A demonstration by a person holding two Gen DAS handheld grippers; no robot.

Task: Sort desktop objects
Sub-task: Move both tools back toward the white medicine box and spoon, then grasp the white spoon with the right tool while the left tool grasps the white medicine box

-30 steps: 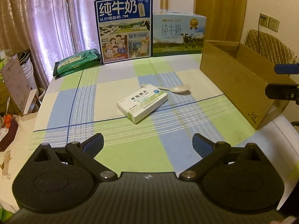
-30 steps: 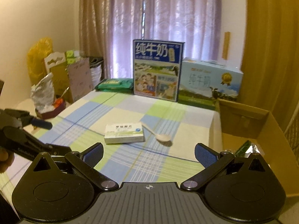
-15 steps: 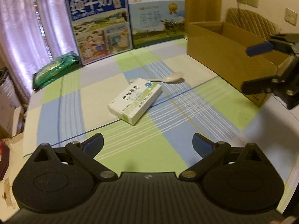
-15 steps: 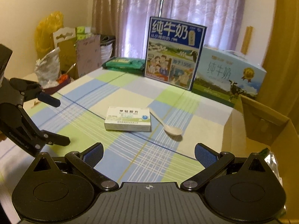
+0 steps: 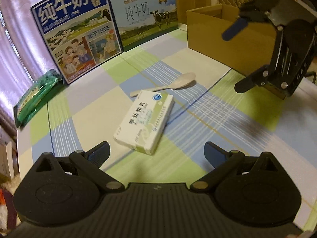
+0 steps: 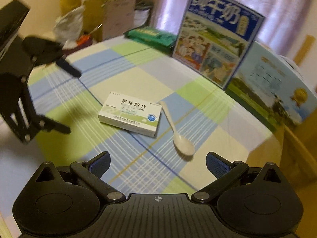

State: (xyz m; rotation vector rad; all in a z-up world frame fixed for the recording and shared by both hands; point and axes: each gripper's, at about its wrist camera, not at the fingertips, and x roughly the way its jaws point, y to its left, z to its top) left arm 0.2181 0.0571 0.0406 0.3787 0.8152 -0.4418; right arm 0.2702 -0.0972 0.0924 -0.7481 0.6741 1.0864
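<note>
A white and green medicine box [image 5: 144,121] [image 6: 129,114] lies flat in the middle of the checked tablecloth. A white plastic spoon [image 5: 174,84] [image 6: 178,134] rests just beyond it, its handle tip near the box. My left gripper [image 5: 156,149] hovers open right in front of the box's near corner, holding nothing. My right gripper [image 6: 157,158] is open and empty too, with the spoon's bowl just ahead of it. Each gripper shows in the other's view: the right gripper [image 5: 237,59] over the table's right side, the left gripper [image 6: 67,99] at the left.
An open cardboard box [image 5: 227,37] [image 6: 297,158] stands at the table's right edge. Two milk cartons, a dark blue one [image 5: 79,33] and a light blue one [image 5: 146,17], stand along the back. A green packet [image 5: 35,97] lies at the back left. Bags and clutter [image 6: 83,19] sit beyond the left edge.
Both grippers have come forward and lower toward the medicine box and spoon, which now look larger and closer. Each gripper appears nearer in the other's view. Both stay open.
</note>
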